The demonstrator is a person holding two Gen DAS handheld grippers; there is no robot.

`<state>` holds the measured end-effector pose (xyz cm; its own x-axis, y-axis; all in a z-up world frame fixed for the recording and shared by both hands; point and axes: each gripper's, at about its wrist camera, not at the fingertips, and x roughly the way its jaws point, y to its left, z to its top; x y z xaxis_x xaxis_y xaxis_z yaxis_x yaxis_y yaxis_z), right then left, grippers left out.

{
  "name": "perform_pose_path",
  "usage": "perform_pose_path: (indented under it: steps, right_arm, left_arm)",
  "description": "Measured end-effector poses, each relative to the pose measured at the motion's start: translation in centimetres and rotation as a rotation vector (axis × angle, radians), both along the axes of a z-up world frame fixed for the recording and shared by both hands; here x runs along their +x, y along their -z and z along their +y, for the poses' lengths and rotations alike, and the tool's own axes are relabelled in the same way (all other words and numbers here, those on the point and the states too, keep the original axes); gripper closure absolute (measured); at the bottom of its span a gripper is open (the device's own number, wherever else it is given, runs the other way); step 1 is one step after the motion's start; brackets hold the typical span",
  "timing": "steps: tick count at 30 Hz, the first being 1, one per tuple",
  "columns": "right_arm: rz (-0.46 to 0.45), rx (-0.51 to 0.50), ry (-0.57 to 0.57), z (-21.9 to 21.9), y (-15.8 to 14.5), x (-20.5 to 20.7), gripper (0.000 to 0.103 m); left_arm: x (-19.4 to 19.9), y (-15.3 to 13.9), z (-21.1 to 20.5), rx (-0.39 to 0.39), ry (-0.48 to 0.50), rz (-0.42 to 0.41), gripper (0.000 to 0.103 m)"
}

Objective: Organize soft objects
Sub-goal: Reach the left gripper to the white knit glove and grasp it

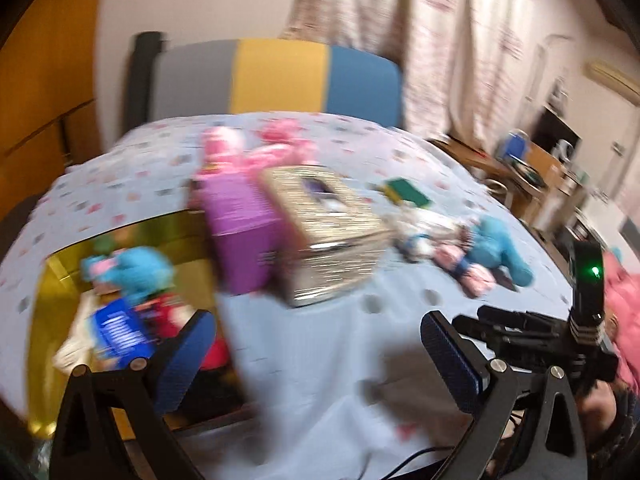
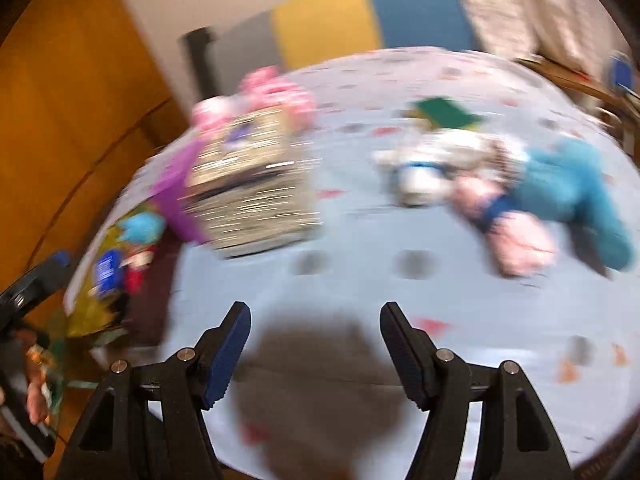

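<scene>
Left wrist view first, and it's all motion blur, so shapes only. At the left edge of the bed (image 1: 320, 340) sits a yellow bin (image 1: 48, 320), glossy-walled, with soft things already in it: a blue plush (image 1: 140, 268), something red, a blue-labelled packet. Moving right, a purple box (image 1: 240, 232) stands touching a woven tissue box (image 1: 328, 232) with a coarse straw-like weave and hard corners. Pink plush toys (image 1: 276, 140) lie behind them toward the headboard. Further right, a green-and-yellow sponge (image 1: 404, 190), then a loose heap: a white stuffed toy (image 1: 420, 232) and a teal plush with pink feet (image 1: 496, 256), fuzzy and limp, near the right edge.

The left gripper (image 1: 316, 364) has its jaws spread with nothing between them. The right gripper (image 2: 316, 352) is released too, only the pale patterned sheet showing between its blue ribbed pads (image 2: 228, 356).

My read: this is a transit step, both tools empty and between a drop at the bin and the next pick. The next move calls for the right gripper to settle over the teal plush (image 2: 568, 184), come down on its thick body rather than a floppy limb, and pinch deep, since pile like that compresses and slips.
</scene>
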<state>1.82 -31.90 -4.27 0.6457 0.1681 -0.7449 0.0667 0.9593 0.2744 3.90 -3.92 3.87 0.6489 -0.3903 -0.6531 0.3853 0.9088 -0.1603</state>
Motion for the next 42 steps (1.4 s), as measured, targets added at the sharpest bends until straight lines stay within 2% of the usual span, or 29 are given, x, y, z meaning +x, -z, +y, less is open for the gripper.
perform_pose_path:
  steps: [3, 9, 10, 14, 18, 22, 25, 29, 32, 33, 34, 35, 37, 42]
  right_arm:
    - [0.0, -0.019, 0.121, -4.9, -0.7, -1.3, 0.035]
    - [-0.04, -0.048, 0.291, -11.5, -2.7, -3.0, 0.035]
    - [-0.051, -0.046, 0.31, -12.5, -3.0, -3.3, 0.035]
    - [-0.09, -0.014, 0.357, -15.2, -3.2, -4.1, 0.035]
    - [-0.128, 0.039, 0.373, -16.7, -2.8, -4.5, 0.035]
    - [-0.155, 0.096, 0.37, -17.4, -2.7, -4.7, 0.035]
    - [-0.174, 0.124, 0.358, -17.5, -2.8, -4.8, 0.035]
    - [-0.168, 0.164, 0.327, -17.5, -2.5, -4.5, 0.035]
    - [-0.163, 0.176, 0.314, -17.4, -2.3, -4.2, 0.035]
    - [-0.162, 0.178, 0.312, -17.3, -2.3, -4.2, 0.035]
    - [-0.164, 0.18, 0.31, -17.3, -2.3, -4.3, 0.035]
    - [-0.166, 0.181, 0.307, -17.2, -2.3, -4.3, 0.035]
    - [-0.166, 0.176, 0.308, -17.1, -2.3, -4.3, 0.035]
    - [-0.127, 0.17, 0.326, -17.3, -1.7, -4.0, 0.035]
  left_arm:
    - [0.6, 0.1, -4.7, -0.004, 0.105, 0.026, 0.001]
    - [3.1, 1.6, -13.1, 0.05, 0.232, 0.096, 0.009]
    - [3.6, 1.9, -14.0, 0.052, 0.241, 0.106, 0.012]
    - [6.4, 3.8, -18.5, 0.047, 0.268, 0.186, 0.033]
    - [9.1, 5.7, -22.2, 0.024, 0.278, 0.269, 0.041]
    - [11.5, 7.3, -25.7, 0.062, 0.247, 0.285, 0.041]
    - [14.0, 8.8, -27.3, 0.116, 0.171, 0.291, 0.04]
    - [17.3, 10.7, -28.5, 0.119, 0.082, 0.331, 0.04]
    - [18.4, 11.6, -29.9, 0.139, 0.1, 0.312, 0.04]
    - [18.6, 12.0, -30.4, 0.145, 0.107, 0.313, 0.044]
    - [18.8, 12.3, -30.8, 0.154, 0.116, 0.311, 0.055]
    - [19.0, 12.8, -31.1, 0.178, 0.117, 0.304, 0.06]
    - [18.9, 13.2, -31.3, 0.218, 0.122, 0.264, 0.063]
    - [16.7, 12.5, -29.4, 0.182, 0.174, 0.228, 0.065]
